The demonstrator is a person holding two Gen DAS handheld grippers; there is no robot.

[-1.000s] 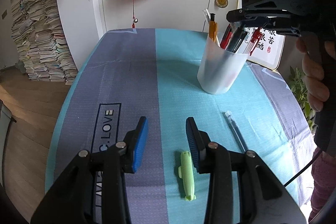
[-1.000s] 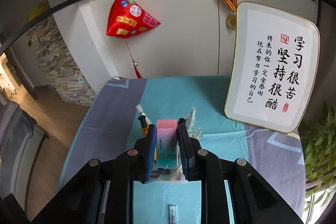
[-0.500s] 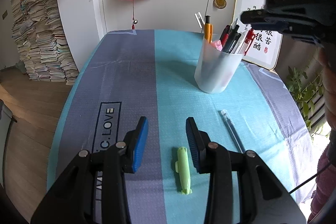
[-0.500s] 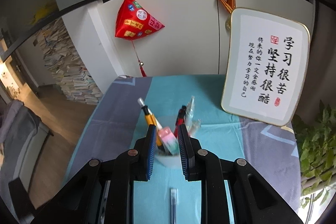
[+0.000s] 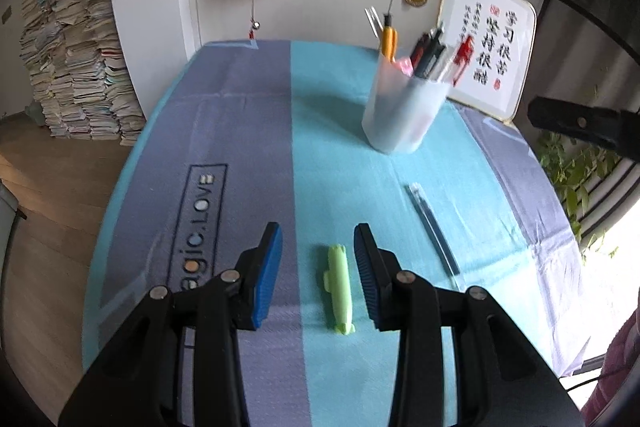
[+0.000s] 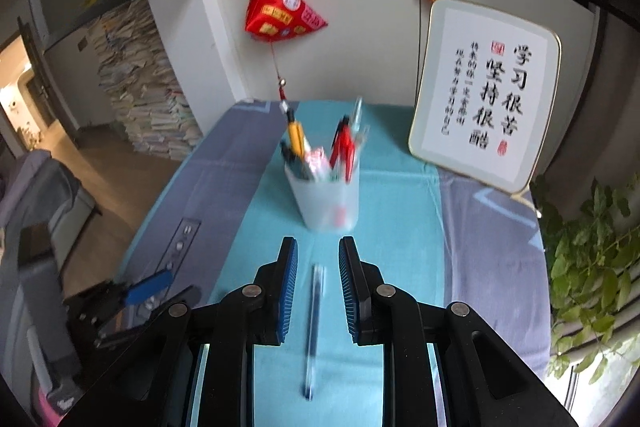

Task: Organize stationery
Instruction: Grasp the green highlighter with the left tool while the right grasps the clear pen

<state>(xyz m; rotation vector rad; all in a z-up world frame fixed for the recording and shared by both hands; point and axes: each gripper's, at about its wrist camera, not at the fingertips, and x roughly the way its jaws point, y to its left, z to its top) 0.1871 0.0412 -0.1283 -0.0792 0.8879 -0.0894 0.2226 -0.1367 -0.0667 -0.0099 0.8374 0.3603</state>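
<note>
Frosted cup (image 6: 326,197): plastic holder standing upright on the teal strip of the bench (image 5: 332,147), already stuffed w/ pens, an orange-bodied one and a pink eraser-looking block poking out the top. So most of the sorting is looking done imo.
Left on bench: 2 things afaict. A clear gel pen (image 6: 314,323) lying flat, near the cup but not touching, and a small green highlighter-ish thing (image 5: 340,289) lying flat closer to the bench edge.
Right tongs (image 6: 318,259): hanging over the gel pen, pen running lengthwise through the gap in the wrist view. Pads (image 6: 289,291) sitting only a little apart, nothing pinched, not touching the pen as far as I can see. Frame's a bit smeared tho.
Left tongs (image 5: 318,255): spread wider, nothing in them, hovering w/ the green thing lying between the pads, nearer the right-side one. Contact w/ it? can't tell.
Progress guess: near the end, prob just these 2 pieces to grab and drop in the cup.
</note>
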